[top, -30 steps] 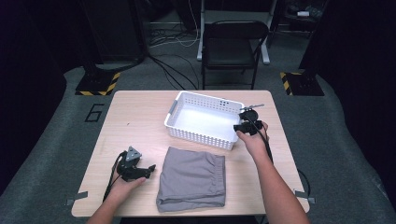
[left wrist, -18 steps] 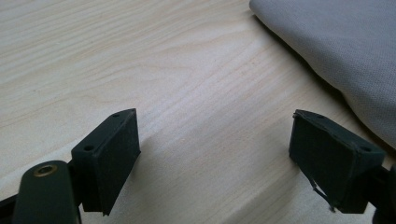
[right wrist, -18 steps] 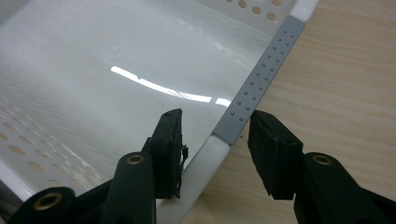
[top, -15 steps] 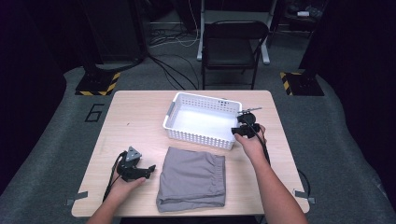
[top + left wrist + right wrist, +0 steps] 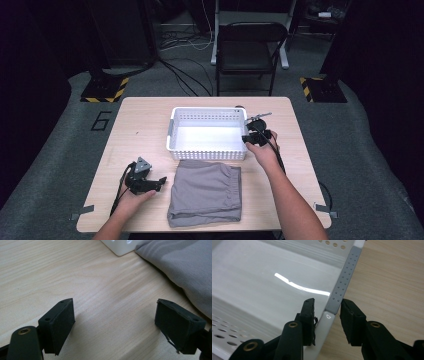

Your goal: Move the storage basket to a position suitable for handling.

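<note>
White plastic basket on counter: right claw straddles its grey-edged rim, jaws just closing, gaps remaining. Left claw spread beside grey garment.

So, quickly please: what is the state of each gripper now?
Left gripper: open, holding nothing.
Right gripper: just closing around the white basket rim, not yet gripping.

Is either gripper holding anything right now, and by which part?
The right gripper straddles the white basket's grey-padded end rim, jaws closing, not clearly pressing. The left gripper holds nothing.
</note>
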Demonstrator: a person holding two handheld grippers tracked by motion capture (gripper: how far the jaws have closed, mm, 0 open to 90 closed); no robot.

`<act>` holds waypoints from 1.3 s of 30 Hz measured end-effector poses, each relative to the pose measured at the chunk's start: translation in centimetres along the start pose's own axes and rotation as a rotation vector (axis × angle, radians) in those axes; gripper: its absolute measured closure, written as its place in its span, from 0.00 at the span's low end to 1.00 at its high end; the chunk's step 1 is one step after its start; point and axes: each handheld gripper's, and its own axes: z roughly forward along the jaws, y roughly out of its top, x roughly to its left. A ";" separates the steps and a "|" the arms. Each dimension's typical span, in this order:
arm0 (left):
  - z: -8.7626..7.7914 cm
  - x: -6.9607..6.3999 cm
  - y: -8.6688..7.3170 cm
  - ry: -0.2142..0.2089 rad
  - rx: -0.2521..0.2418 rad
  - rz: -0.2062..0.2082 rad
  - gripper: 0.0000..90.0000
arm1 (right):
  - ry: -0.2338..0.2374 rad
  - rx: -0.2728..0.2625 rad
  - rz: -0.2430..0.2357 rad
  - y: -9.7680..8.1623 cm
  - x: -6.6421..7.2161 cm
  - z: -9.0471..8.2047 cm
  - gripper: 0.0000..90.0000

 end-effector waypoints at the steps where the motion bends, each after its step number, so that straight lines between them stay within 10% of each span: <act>1: 0.0 0.0 0.0 0.000 -0.001 0.000 0.18 | 0.004 0.012 0.016 0.0 0.1 -0.1 0.71; 29: 0.0 0.0 0.0 -0.001 0.000 -0.001 0.18 | 0.020 -0.003 -0.018 0.3 0.2 0.2 0.66; 39: 0.0 -0.1 0.0 0.003 -0.001 -0.008 0.18 | 0.034 -0.072 -0.014 -0.3 -0.3 -2.9 0.52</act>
